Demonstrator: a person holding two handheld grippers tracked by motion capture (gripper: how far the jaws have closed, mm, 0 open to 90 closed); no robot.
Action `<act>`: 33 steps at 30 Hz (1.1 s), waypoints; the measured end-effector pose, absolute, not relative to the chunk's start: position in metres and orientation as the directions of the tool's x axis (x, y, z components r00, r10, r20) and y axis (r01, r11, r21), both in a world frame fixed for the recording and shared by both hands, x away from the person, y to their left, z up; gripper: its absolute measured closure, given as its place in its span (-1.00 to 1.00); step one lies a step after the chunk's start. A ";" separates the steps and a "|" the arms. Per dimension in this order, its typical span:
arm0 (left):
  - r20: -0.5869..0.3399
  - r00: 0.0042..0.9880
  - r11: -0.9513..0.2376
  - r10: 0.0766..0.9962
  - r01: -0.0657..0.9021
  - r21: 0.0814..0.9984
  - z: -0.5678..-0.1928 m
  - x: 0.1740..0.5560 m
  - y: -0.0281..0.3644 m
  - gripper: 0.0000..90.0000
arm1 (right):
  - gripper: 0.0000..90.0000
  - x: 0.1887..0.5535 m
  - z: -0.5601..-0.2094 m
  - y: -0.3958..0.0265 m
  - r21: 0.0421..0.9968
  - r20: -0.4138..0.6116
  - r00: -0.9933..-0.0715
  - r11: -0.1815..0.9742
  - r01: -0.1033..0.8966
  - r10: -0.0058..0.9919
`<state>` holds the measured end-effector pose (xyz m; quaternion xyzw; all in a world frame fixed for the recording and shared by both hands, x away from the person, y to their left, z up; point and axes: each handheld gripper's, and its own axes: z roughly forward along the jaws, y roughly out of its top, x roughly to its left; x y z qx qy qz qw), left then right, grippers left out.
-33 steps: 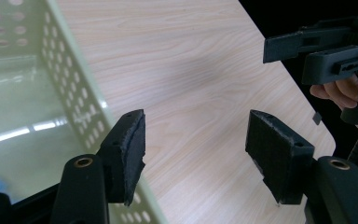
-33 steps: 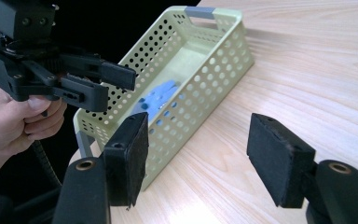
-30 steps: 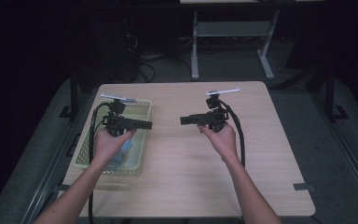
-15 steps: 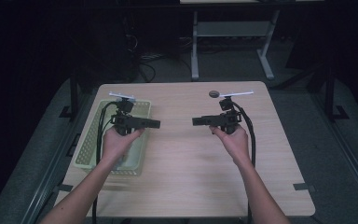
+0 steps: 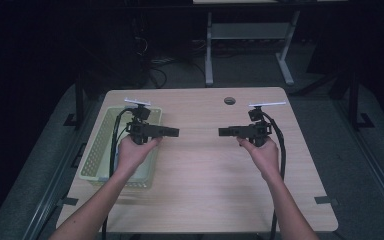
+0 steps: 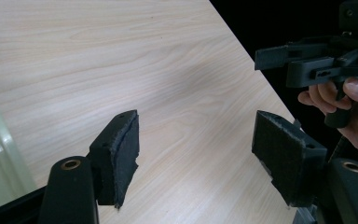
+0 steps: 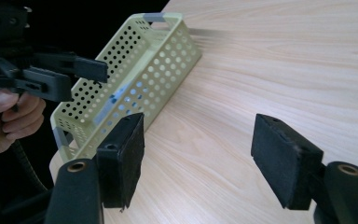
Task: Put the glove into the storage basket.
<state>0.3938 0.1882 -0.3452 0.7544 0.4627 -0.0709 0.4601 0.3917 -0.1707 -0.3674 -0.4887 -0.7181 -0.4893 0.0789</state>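
Apart, both grippers — left gripper (image 5: 174,132), right gripper (image 5: 223,132) — face each other above the worktop (image 5: 200,170), jaws just spreading, empty; basket (image 5: 96,155) at left edge — approach it level.

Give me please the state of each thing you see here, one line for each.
Left gripper: jaws open, just opening wider, nothing between them.
Right gripper: jaws open, just opening wider, nothing between them.
Basket: upright at the table's left edge, something blue inside.

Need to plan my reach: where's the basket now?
High view: the basket sits along the table's left edge, under the left gripper.
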 end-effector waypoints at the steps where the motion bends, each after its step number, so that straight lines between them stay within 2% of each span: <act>1: -0.535 0.565 -0.152 0.628 0.763 0.628 -0.346 0.394 0.185 -0.31 | -0.24 0.391 -0.368 -0.173 0.623 0.592 -0.507 0.043 0.781 0.626; 33: -0.543 0.606 -0.178 0.582 0.746 0.642 -0.365 0.386 0.130 -0.38 | -0.31 0.373 -0.397 -0.235 0.578 0.615 -0.420 -0.019 0.816 0.667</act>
